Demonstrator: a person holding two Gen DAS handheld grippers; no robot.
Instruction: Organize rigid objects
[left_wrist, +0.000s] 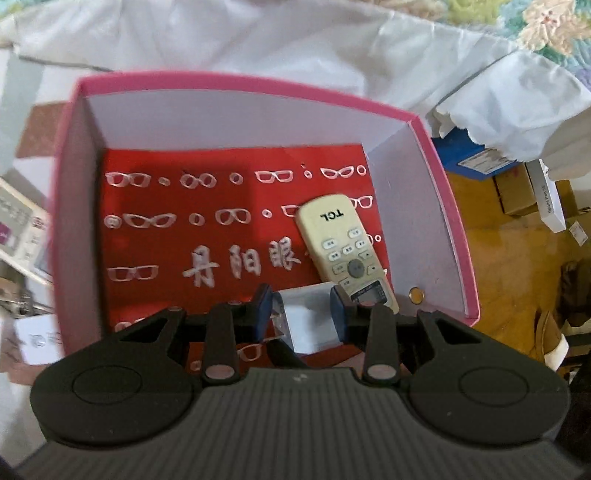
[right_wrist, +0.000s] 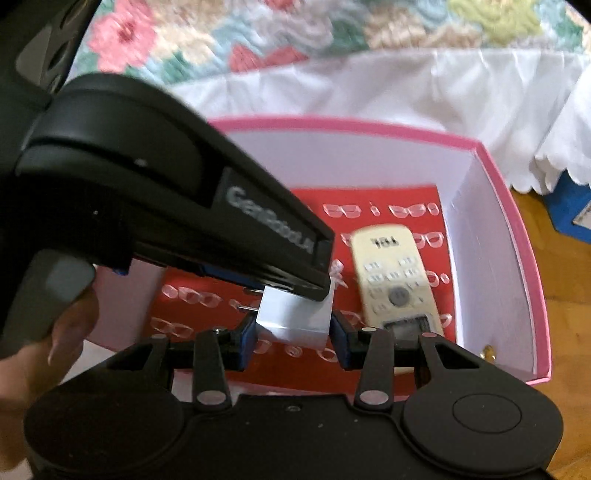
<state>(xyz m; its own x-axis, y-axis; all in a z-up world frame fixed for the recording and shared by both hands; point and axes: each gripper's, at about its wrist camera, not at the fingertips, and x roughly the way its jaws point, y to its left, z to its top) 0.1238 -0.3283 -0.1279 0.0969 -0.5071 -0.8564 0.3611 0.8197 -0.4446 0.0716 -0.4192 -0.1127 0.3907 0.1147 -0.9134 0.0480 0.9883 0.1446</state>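
Left wrist view: the left gripper (left_wrist: 303, 314) clamps a white plug-in charger (left_wrist: 308, 317) low inside the pink box (left_wrist: 448, 206), beside the TCL remote (left_wrist: 345, 251) lying on the red glasses-print liner (left_wrist: 184, 236). Right wrist view, blurred: the right gripper (right_wrist: 293, 338) seems spread and empty around the charger. Judged next: release, lift clear.

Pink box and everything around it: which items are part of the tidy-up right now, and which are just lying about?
In the job:
pink box
TCL remote, lying inside it
white charger plug, held by the left gripper

Lying about:
blue box
white cloth
cardboard boxes on the floor
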